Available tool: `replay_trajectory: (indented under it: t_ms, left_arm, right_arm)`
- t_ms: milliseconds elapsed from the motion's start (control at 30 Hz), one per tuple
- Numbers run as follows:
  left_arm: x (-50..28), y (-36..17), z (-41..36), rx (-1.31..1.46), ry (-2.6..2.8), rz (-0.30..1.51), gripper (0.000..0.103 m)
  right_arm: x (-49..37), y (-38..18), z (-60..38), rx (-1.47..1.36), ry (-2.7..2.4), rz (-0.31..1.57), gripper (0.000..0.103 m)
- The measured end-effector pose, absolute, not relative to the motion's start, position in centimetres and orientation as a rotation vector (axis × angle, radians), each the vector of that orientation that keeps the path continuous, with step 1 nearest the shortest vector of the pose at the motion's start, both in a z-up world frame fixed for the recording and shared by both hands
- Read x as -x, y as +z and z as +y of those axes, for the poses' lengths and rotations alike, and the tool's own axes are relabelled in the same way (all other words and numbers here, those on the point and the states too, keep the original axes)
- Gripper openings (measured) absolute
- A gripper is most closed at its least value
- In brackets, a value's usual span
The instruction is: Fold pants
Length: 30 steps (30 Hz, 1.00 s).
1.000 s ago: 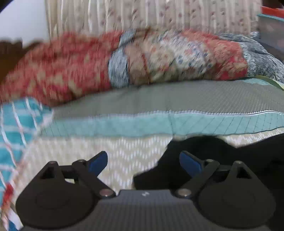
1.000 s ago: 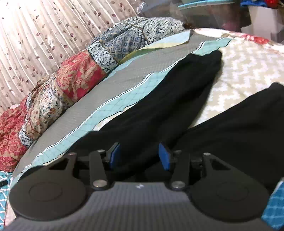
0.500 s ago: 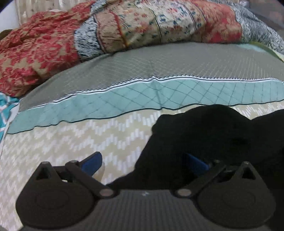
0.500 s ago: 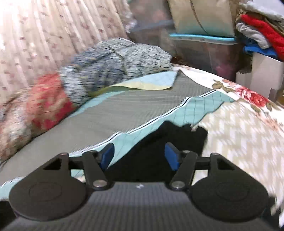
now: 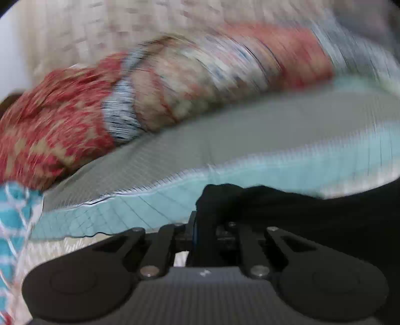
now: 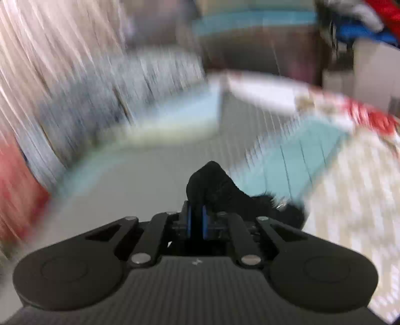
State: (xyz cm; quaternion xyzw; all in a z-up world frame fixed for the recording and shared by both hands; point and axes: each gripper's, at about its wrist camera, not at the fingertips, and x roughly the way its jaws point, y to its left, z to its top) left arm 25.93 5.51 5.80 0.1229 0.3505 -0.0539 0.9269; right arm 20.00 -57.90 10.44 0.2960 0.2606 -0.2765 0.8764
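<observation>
The black pants (image 5: 300,207) lie on a bedspread (image 5: 250,130) with grey, teal and beige zigzag bands. In the left wrist view my left gripper (image 5: 207,225) is shut on a bunched edge of the black cloth, which spreads off to the right. In the right wrist view a peak of the pants (image 6: 215,182) sticks up just past my right gripper (image 6: 196,220). Its blue pads (image 6: 188,220) are closing on that cloth, with the fabric pinched between them. Both views are blurred by motion.
A rolled patchwork quilt (image 5: 175,82) in red, blue and cream lies along the far side of the bed against a curtain (image 6: 50,50). A teal checked cloth (image 5: 12,215) is at the left edge. A plastic bin (image 6: 250,37) and piled clothes (image 6: 370,17) stand beyond the bed.
Both grippers went from wide open to closed with black cloth in them. The right one travelled along the pant leg to its far end. The left one slid over the cloth's edge.
</observation>
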Motion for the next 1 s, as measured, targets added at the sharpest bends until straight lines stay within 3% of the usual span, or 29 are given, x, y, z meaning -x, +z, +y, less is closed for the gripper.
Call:
replay_trajectory:
  t_ms: [67,300,533,700,833,933,967,1000]
  left_arm:
    - [-25.8,6.3,6.0,-0.206,-0.096,0.686,0.009]
    - [-24.2,4.9,5.0,-0.227,-0.105,0.702,0.009]
    - [-18.5,9.9,7.0,-0.185,-0.167,0.61,0.009]
    - [-10.4,12.8,9.6,-0.15,-0.215,0.525,0.009]
    - [-3.7,11.7,11.5,-0.175,-0.246,0.533,0.01]
    - [-0.2,9.3,12.2,-0.188,-0.289,0.63,0.019]
    - [0.6,8.4,12.2,-0.207,-0.282,0.661,0.034]
    - [1.2,7.4,12.3,-0.214,-0.278,0.701,0.045]
  right_arm:
    - [-18.8,12.4,-58.6,-0.648,-0.537,0.426,0.011]
    - [-16.1,11.9,-58.9,-0.78,-0.502,0.479,0.011]
    - [-12.1,14.1,-59.9,-0.83,-0.464,0.465,0.011]
    - [-2.6,17.9,-59.0,-0.814,-0.334,0.339,0.011]
    - [7.6,17.2,-59.2,-0.816,-0.354,0.314,0.011]
    - [14.1,12.9,-59.9,-0.891,-0.443,0.389,0.016]
    - [15.9,10.8,-60.2,-0.942,-0.512,0.443,0.017]
    - [17.3,9.1,-60.8,-0.998,-0.564,0.477,0.033]
